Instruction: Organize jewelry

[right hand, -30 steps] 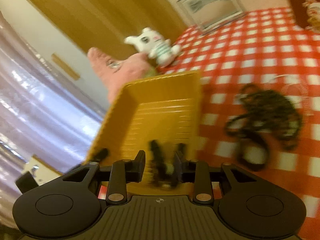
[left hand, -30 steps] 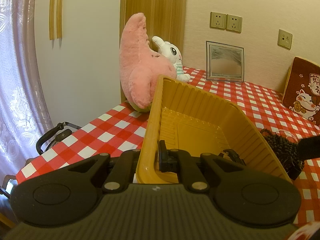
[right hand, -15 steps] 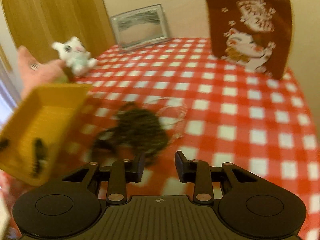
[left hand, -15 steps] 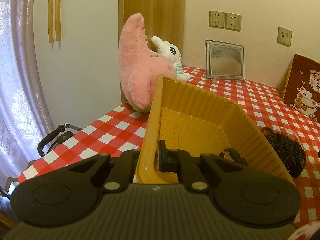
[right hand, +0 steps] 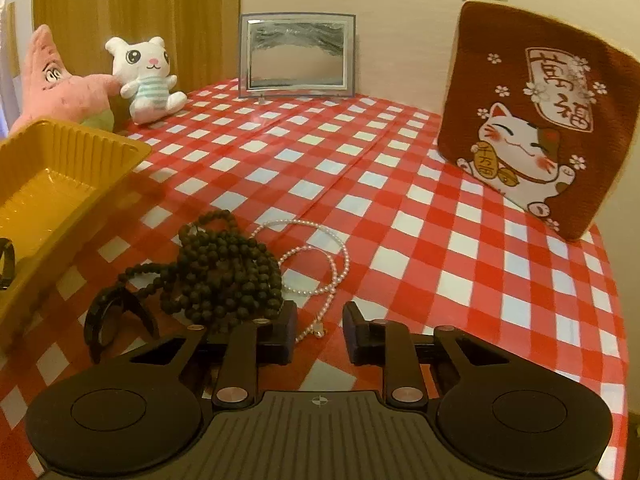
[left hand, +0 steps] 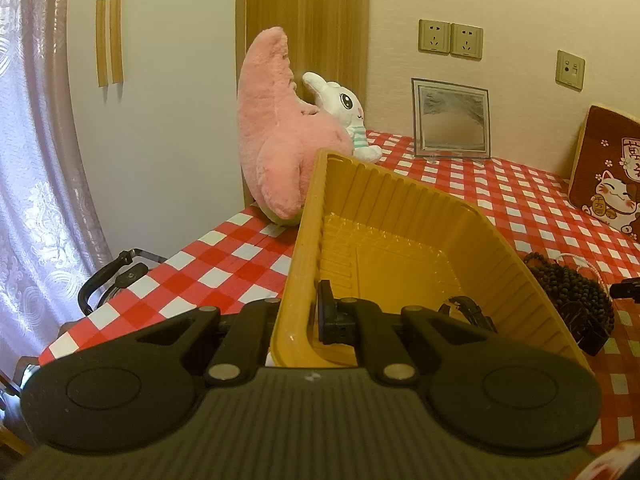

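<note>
The left gripper (left hand: 298, 322) pinches the near wall of the yellow plastic tray (left hand: 404, 216), one finger outside and one inside, and the tray is tilted. A black wristwatch (left hand: 466, 312) lies in the tray's near corner. The right gripper (right hand: 318, 334) has its fingers spread apart and holds nothing; it hovers low over the red-and-white checked tablecloth (right hand: 400, 184). Just in front of it lie a dark bead necklace (right hand: 224, 268) in a heap, a thin pearl necklace (right hand: 320, 258) touching it, and another black wristwatch (right hand: 114, 318) beside the tray.
</note>
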Motion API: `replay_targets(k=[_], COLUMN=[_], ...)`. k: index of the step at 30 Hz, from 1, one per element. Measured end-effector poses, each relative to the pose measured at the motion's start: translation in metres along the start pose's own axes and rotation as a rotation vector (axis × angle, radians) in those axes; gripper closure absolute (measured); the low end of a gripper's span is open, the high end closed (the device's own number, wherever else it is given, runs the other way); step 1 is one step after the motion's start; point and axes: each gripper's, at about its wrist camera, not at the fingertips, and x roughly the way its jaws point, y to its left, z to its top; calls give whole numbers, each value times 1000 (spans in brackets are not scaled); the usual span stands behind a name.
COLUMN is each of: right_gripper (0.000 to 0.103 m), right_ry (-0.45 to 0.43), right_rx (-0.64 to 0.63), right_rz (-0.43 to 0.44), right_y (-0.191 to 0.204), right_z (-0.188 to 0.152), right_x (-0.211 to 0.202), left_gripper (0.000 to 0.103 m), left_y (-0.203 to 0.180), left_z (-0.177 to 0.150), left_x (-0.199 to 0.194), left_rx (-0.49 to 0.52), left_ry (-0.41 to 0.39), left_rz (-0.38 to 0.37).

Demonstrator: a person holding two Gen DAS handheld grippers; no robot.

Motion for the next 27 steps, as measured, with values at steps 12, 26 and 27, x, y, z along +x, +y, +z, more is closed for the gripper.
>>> replay_targets(k=[12,26,27], right_gripper=[95,96,96], right_ry=[11,-75,-87], right_rx=[31,5,8], right_rz=[5,26,37], right_y=[-1,10,12], right_z=[-5,8,10], right_x=[13,-20,-25], left_gripper=[97,97,97], left_y=[0,0,0], left_z=[0,0,0], left_x=[0,-1,-1], left_rx=[2,3,1], left_ry=[1,1,2], left_rz=[0,-1,-1])
